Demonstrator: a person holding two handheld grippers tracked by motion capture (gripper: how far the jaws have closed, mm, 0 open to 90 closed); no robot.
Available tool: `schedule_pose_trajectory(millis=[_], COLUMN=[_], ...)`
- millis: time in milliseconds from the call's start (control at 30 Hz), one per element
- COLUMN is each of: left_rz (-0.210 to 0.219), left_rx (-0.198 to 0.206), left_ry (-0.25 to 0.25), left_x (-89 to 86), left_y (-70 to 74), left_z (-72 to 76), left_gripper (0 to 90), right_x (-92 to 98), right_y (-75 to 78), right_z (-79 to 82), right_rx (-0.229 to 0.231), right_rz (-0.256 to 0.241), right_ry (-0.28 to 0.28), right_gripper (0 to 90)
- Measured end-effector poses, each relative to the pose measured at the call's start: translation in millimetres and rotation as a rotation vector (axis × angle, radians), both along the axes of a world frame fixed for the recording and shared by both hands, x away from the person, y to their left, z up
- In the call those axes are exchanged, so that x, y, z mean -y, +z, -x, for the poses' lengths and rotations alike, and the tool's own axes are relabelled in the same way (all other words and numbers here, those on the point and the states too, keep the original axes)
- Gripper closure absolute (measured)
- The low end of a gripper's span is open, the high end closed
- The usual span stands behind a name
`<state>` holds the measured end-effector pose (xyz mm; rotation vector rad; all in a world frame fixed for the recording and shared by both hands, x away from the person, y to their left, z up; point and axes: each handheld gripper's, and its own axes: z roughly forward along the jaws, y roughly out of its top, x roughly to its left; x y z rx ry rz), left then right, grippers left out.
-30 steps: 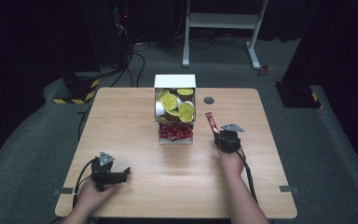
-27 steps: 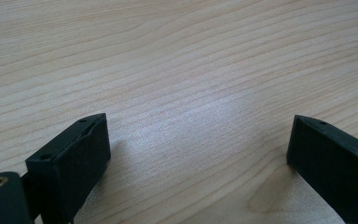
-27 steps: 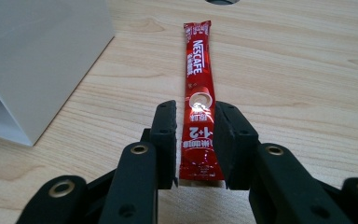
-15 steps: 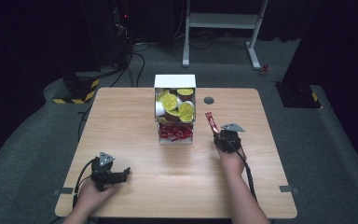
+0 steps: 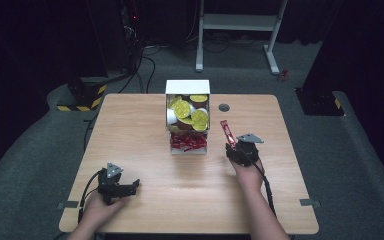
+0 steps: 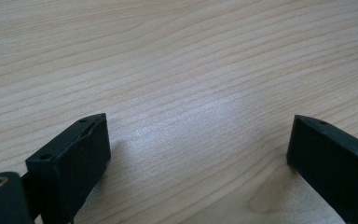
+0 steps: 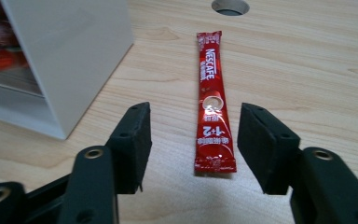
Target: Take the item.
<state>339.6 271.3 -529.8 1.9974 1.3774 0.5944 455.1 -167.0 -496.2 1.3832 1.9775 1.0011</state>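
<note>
A red Nescafe stick sachet (image 7: 212,100) lies flat on the wooden table (image 5: 145,135), just right of a white box (image 5: 187,117). In the high view the sachet (image 5: 227,133) points away from my right gripper (image 5: 236,150). That gripper (image 7: 193,135) is open, its jaws on either side of the sachet's near end without touching it. The box holds yellow-lidded cups (image 5: 187,111) above and several red sachets (image 5: 189,143) below. My left gripper (image 5: 130,187) rests at the table's near left, and it (image 6: 198,144) stands open over bare wood.
A round cable hole (image 5: 224,107) sits in the table behind the sachet, also seen in the right gripper view as a hole (image 7: 230,6). The white box wall (image 7: 70,56) is close on the right gripper's left. A white metal frame (image 5: 240,30) stands on the floor beyond.
</note>
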Motion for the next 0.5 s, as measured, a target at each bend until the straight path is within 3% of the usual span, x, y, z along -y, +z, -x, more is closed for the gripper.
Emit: schedule_pose_trajectory(millis=[200,500], left_rz=[-0.003,0.001], left_rx=[0.000,0.001], left_ry=[-0.001,0.001], left_x=[-0.2,0.1], left_y=[0.1,-0.1], left_z=[0.0,0.0], left_gripper=[6.3,6.3], right_x=[3.6,11.7], right_y=[5.9,11.1], right_z=[15.2,42.0], right_rx=[0.026,0.029], right_rz=[-0.026,-0.047], right_ry=[0.021,0.037], right_gripper=[36.5,31.4])
